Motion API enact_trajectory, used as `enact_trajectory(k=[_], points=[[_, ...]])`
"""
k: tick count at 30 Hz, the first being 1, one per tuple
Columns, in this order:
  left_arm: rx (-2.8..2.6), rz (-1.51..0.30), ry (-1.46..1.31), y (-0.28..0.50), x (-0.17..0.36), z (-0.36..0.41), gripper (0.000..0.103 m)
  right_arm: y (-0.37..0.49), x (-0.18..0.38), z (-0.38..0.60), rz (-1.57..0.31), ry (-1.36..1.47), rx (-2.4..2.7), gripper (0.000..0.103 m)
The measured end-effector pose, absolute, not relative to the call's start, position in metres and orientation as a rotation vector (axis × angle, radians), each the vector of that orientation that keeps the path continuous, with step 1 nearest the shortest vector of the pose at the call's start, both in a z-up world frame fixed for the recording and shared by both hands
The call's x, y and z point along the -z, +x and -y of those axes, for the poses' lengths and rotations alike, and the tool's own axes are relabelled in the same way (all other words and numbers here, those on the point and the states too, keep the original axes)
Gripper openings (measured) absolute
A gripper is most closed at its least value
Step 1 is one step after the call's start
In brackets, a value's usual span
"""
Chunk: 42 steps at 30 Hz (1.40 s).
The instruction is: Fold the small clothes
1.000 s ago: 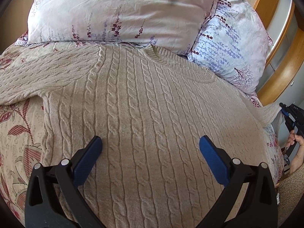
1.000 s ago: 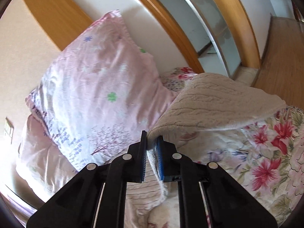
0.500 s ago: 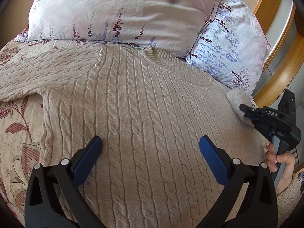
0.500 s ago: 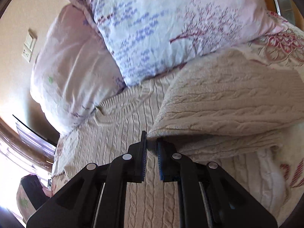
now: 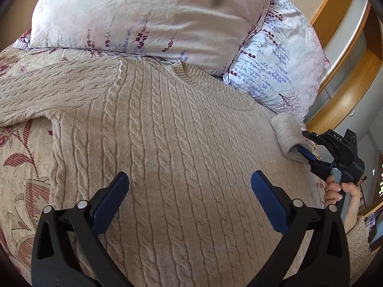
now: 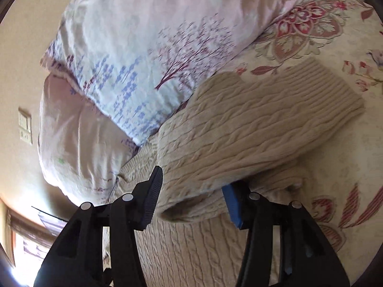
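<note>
A beige cable-knit sweater [image 5: 172, 148] lies spread flat on the floral bedspread [image 5: 21, 167], neck toward the pillows. My left gripper [image 5: 189, 198] is open and empty, hovering over the sweater's lower body. My right gripper [image 6: 191, 196] is open, its jaws wide apart around the folded-in right sleeve [image 6: 251, 129], which rests between them on the sweater's right edge. In the left wrist view the right gripper [image 5: 308, 148] sits at the sleeve fold [image 5: 287, 136]. The left sleeve [image 5: 47, 91] lies stretched out to the left.
Two floral pillows [image 5: 153, 16] [image 5: 277, 71] lean at the head of the bed, touching the sweater's collar. A wooden headboard frame [image 5: 344, 100] curves at the right. A wall switch [image 6: 25, 126] shows in the right wrist view.
My right gripper carried the right sleeve inward over the sweater's edge, then opened its jaws and let go of it. My left gripper stayed open in place.
</note>
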<state>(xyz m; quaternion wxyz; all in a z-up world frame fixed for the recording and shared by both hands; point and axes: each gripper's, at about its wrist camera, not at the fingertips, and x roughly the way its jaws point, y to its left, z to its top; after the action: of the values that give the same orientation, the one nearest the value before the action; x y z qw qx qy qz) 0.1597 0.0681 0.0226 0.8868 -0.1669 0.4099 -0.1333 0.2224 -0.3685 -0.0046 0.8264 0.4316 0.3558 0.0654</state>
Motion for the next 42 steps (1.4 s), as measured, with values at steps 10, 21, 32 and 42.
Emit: enact_trajectory(k=[10,21,32,42], points=[[0.350,-0.717,-0.215,0.147,-0.072,-0.076,0.101,0.229,-0.019,0.379,-0.667,0.728,0.051,0.010],[0.427,-0.729,-0.471,0.168,-0.070,-0.100,0.101,0.269,-0.054,0.220,-0.709,0.460,-0.409,0.010],[0.437,-0.822,-0.647,0.195,-0.050,-0.103,0.093,0.235,-0.025,0.150,-0.861,0.287,-0.691,0.064],[0.384,-0.950,-0.742,0.229,-0.027,-0.091,0.068,0.190,-0.021,0.317,-0.776,0.908,-0.407,0.064]])
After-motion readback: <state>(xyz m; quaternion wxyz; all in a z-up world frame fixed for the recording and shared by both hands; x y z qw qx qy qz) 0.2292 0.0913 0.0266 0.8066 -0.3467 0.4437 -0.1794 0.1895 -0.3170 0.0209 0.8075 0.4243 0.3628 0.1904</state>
